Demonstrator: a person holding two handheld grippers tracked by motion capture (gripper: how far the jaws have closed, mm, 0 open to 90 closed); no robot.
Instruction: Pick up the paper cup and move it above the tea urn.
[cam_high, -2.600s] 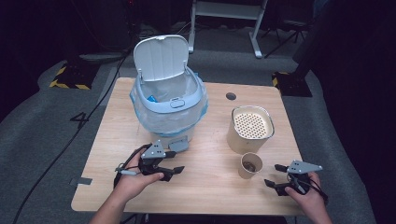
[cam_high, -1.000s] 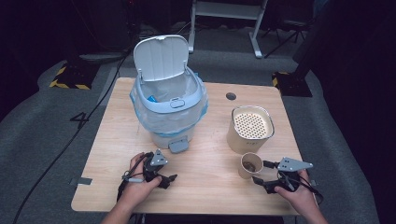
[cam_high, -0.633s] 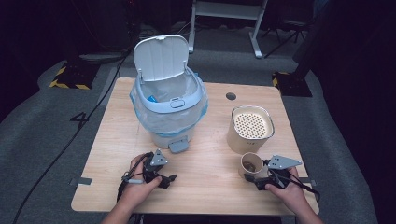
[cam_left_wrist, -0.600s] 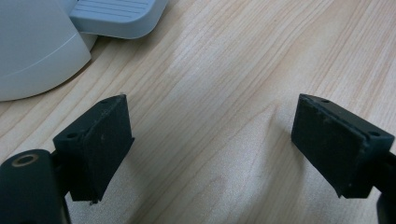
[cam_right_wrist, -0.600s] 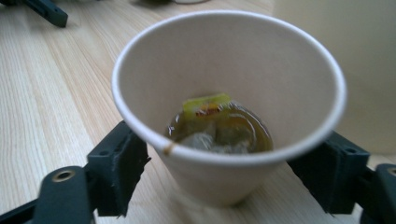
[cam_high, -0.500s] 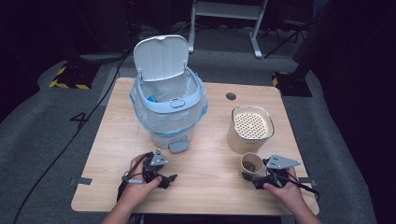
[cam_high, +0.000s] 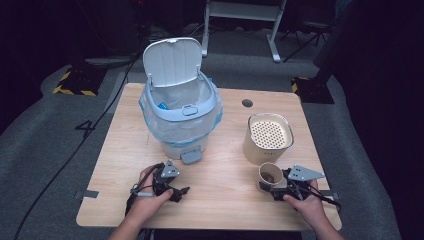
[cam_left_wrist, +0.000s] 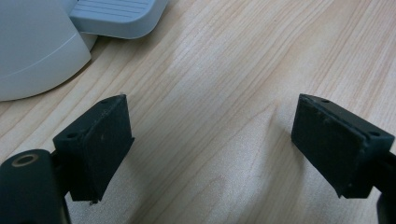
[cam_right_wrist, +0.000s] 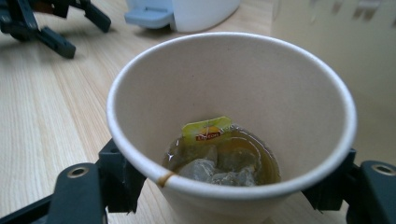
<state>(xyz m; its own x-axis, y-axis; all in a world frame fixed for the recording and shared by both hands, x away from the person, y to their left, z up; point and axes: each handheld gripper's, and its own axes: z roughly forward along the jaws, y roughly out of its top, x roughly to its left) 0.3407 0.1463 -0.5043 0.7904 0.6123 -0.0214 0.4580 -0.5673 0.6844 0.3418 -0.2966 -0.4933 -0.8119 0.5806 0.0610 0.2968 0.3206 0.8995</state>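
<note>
Right gripper (cam_high: 278, 189) at 5 o'clock, jaws flanking the cup (cam_right_wrist: 231, 126), contact hidden behind its wall so grip unclear, tea bag (cam_right_wrist: 210, 158) half sunk in murky liquid, left gripper (cam_high: 176, 192) spread wide, empty.

Matt paper cup (cam_right_wrist: 233, 93) holds wet tea bag (cam_right_wrist: 219, 158) on smooth pale wood table (cam_high: 230, 200); bin (cam_high: 182, 115) glossy plastic.
</note>
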